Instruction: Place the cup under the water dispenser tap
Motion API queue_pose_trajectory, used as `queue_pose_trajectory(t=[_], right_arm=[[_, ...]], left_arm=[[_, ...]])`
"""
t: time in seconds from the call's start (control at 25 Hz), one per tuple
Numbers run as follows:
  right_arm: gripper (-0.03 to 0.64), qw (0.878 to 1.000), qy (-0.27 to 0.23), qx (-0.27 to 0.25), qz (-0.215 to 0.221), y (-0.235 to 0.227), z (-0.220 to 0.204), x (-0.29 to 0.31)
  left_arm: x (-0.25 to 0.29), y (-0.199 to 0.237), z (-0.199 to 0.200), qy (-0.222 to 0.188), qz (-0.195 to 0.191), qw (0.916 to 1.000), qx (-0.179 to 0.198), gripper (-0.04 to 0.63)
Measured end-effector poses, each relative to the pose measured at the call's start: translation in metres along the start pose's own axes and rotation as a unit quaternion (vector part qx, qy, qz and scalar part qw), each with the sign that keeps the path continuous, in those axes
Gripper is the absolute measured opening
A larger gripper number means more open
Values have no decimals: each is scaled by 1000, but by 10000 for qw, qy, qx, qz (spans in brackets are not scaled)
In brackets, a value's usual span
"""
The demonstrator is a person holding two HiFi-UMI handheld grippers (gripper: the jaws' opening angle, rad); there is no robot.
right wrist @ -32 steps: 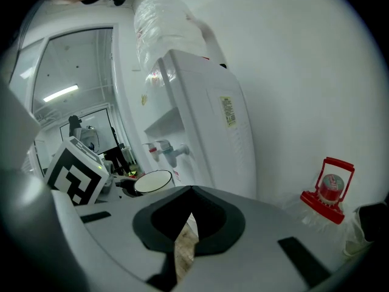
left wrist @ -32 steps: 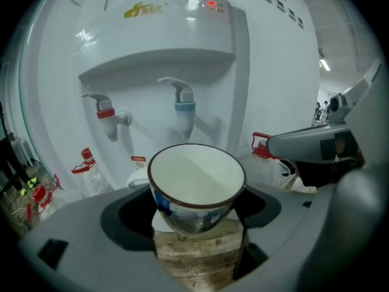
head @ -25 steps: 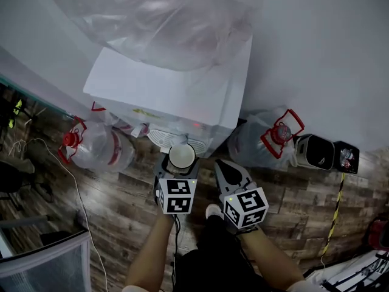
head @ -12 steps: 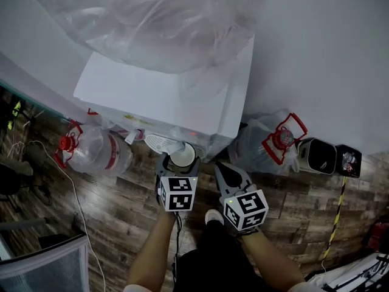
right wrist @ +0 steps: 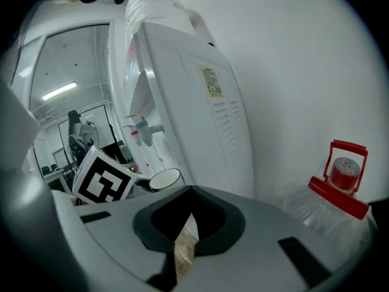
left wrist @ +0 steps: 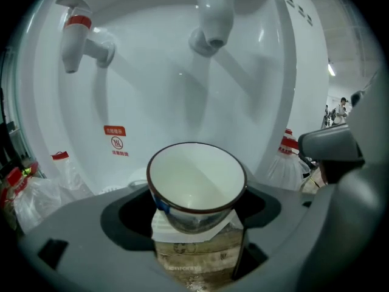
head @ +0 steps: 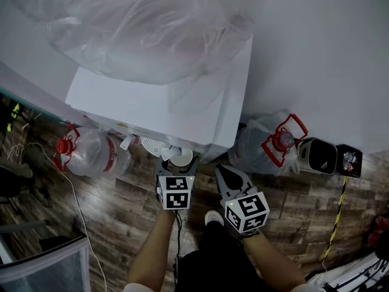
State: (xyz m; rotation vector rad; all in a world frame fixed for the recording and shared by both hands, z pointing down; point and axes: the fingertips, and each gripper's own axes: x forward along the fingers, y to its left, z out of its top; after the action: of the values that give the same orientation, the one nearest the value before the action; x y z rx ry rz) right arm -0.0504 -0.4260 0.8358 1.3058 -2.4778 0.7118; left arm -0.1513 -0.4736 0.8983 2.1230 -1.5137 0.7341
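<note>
A white cup [left wrist: 196, 184] with a dark rim sits upright between the jaws of my left gripper [left wrist: 196, 227], which is shut on it. The cup is inside the white dispenser's [left wrist: 182, 90] recess, just below and in front of the right-hand tap [left wrist: 214, 14]; a red-banded tap [left wrist: 76, 38] is up at the left. In the head view the cup [head: 180, 158] is at the dispenser's [head: 152, 102] front edge, over the drip tray [head: 153, 145]. My right gripper [head: 230, 176] hangs beside it, shut on nothing, with the cup [right wrist: 164, 178] visible to its left.
A large clear plastic-wrapped bottle [head: 140, 29] tops the dispenser. Water bottles with red handles lie on the wood floor at the left [head: 91, 154] and the right [head: 267, 142]. A black box [head: 316, 154] stands further right. A thin cable [head: 73, 187] runs across the floor.
My left gripper has carried the cup forward, in under the dispenser's front overhang. The right gripper has stayed next to it, still shut.
</note>
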Motion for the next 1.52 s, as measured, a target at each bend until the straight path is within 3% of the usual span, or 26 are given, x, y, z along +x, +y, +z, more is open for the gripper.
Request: queue_pose_trajectory(t=[0.52,0.68,0.92,1.16,1.52], right_arm=[[20,10000,37,0,75,8,-7,-1],[20,10000,29,3,78,10,-6,-4],[20,10000,78,40,7,14,-1,-20],[20,9999,74,81,-113,37,23,-62],[20,9998,-144,3,-103,110,89,-149]], left_arm=[[2,1,-1,-258,28,9997,9,437],[1,0,-4,-238,49,9997,95,437],[-15,3,-3,-153,69,9998,-71,439],[-72,-10,9,-131,-69,9993,-349,437],[-209,-36,57,-243,-240,9990,-290,437]])
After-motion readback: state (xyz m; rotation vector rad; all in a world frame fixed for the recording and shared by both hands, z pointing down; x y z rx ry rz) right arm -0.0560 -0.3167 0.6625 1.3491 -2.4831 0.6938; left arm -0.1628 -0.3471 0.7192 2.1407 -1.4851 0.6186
